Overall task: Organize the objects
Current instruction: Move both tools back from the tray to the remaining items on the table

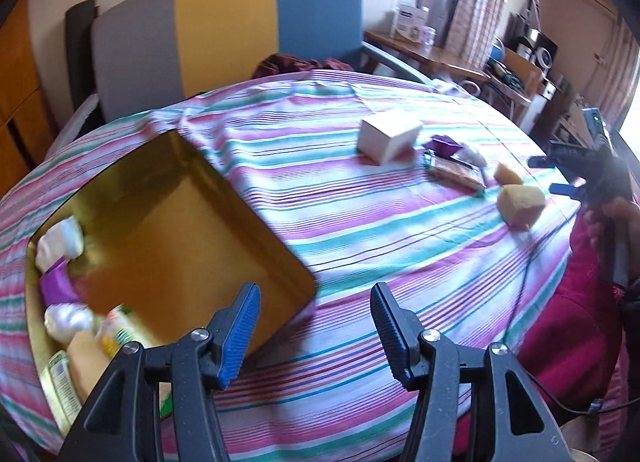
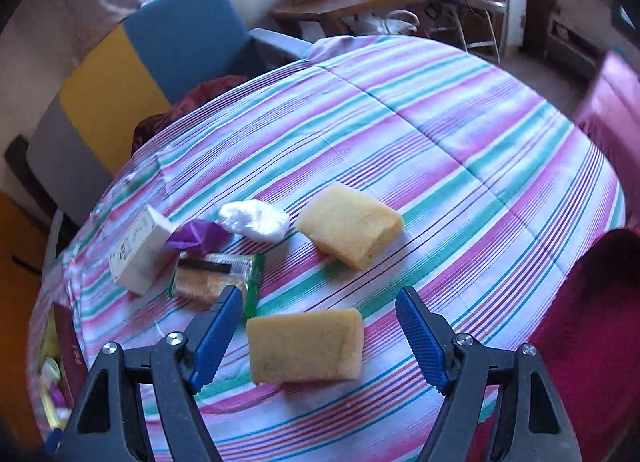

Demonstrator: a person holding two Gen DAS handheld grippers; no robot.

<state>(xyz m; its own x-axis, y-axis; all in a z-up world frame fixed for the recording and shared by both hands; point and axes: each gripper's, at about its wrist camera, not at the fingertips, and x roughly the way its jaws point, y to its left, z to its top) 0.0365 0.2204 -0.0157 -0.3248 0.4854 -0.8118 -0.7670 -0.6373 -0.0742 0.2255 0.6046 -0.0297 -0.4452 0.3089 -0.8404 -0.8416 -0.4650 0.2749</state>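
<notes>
The right gripper (image 2: 316, 336), fingers apart, frames the near sponge (image 2: 305, 346) to grasp it; the left gripper (image 1: 316, 336) waits with fingers apart beside the tin (image 1: 168, 222).

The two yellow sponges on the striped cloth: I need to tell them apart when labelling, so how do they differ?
The near sponge lies between the open right gripper's fingers; the far sponge lies beyond them, by the white wad. The near sponge lies square to the camera, the far sponge skewed. Both are yellow blocks, flat on the cloth, ungrasped.
</notes>
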